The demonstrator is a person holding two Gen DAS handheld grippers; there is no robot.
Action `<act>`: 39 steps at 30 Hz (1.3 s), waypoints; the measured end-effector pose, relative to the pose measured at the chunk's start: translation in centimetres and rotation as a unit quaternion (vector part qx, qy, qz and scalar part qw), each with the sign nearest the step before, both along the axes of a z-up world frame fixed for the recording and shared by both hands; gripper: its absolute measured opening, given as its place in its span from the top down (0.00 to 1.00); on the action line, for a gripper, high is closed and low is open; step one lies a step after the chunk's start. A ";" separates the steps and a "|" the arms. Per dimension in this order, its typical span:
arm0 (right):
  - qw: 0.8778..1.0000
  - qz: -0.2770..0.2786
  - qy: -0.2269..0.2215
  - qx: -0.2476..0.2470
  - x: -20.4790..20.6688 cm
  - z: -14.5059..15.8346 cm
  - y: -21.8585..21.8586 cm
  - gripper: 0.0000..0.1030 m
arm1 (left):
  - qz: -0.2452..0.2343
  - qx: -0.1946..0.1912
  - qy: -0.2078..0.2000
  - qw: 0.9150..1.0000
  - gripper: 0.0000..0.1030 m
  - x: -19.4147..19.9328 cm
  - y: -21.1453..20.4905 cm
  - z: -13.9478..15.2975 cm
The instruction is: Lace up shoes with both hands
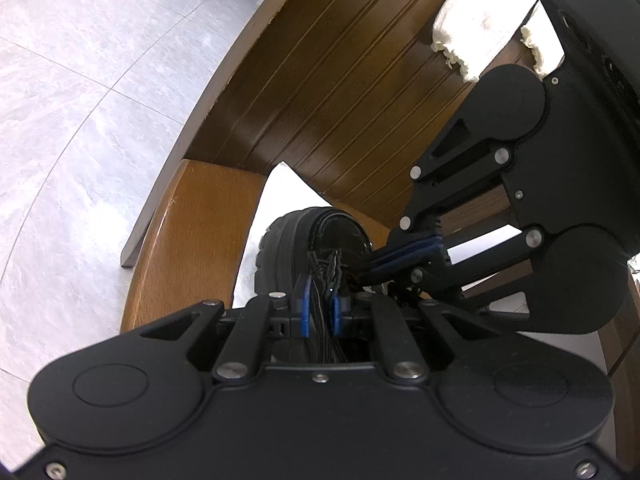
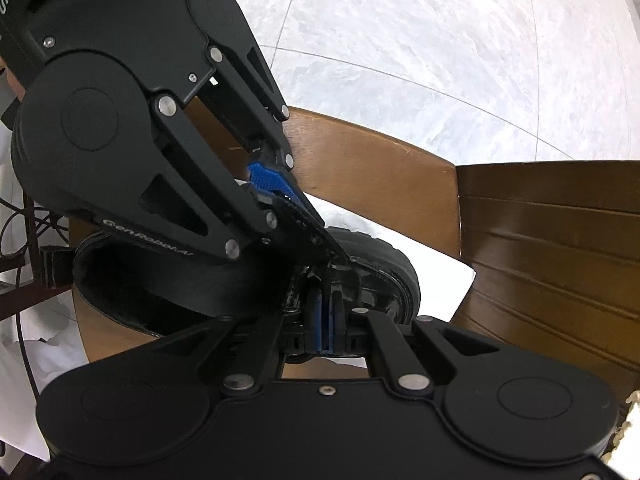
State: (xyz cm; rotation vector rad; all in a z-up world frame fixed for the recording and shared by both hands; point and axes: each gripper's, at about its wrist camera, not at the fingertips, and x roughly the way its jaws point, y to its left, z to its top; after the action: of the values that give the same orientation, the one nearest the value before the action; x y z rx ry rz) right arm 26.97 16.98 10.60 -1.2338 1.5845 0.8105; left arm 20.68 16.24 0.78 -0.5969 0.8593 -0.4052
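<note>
Two grippers crowd one black shoe [image 1: 320, 236] lying on white paper [image 1: 280, 192] on a wooden table [image 1: 192, 232]. Left wrist view: left gripper [image 1: 320, 308] nearly closed, its blue pads [image 1: 305, 312] set a narrow gap apart with a bundle of black laces [image 1: 326, 276] running between them (whether the pads actually pinch them is hard to say, gap is dark). Beyond it the shoe's toe points away, chunky sole on the left. The right gripper [image 1: 370, 270] comes in from the right, tips pressed together at the lacing; what it holds, if anything, cannot be told here. This view alone shows a gloved hand [image 1: 476, 28] in white knit on the right gripper's body, and a dark grooved wooden panel [image 1: 340, 100] behind.

Right wrist view: right gripper [image 2: 325, 316] fully closed, blue pads [image 2: 318, 320] flat together over the shoe's [image 2: 384, 264] lacing area; a lace may be pinched, too small to tell. The left gripper [image 2: 332, 252] reaches down from upper left, one blue pad face exposed, its tip at the eyelets. Only here: the open mouth [image 2: 152, 288] of the shoe, plus cables [image 2: 24, 224] at left. Both views show grey tile floor [image 2: 440, 32].
</note>
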 end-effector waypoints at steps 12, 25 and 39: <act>1.000 -0.018 0.006 0.005 0.6 -0.6 0.0 0.97 | -0.004 0.011 -0.006 1.000 0.89 -0.2 -0.1 0.2; 0.998 -0.051 0.015 0.014 1.3 -1.3 -0.5 0.97 | -0.037 0.100 -0.040 0.993 0.89 -0.8 -2.8 1.7; 0.997 -0.074 0.012 0.028 2.0 -1.2 -0.8 0.97 | -0.080 0.219 -0.093 0.968 0.89 -2.0 -6.5 3.0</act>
State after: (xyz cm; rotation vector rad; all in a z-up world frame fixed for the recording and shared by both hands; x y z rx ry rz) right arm 28.99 16.16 9.43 -1.0579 1.6408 0.7720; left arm 18.69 9.76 3.80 -0.0790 0.7869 -0.3944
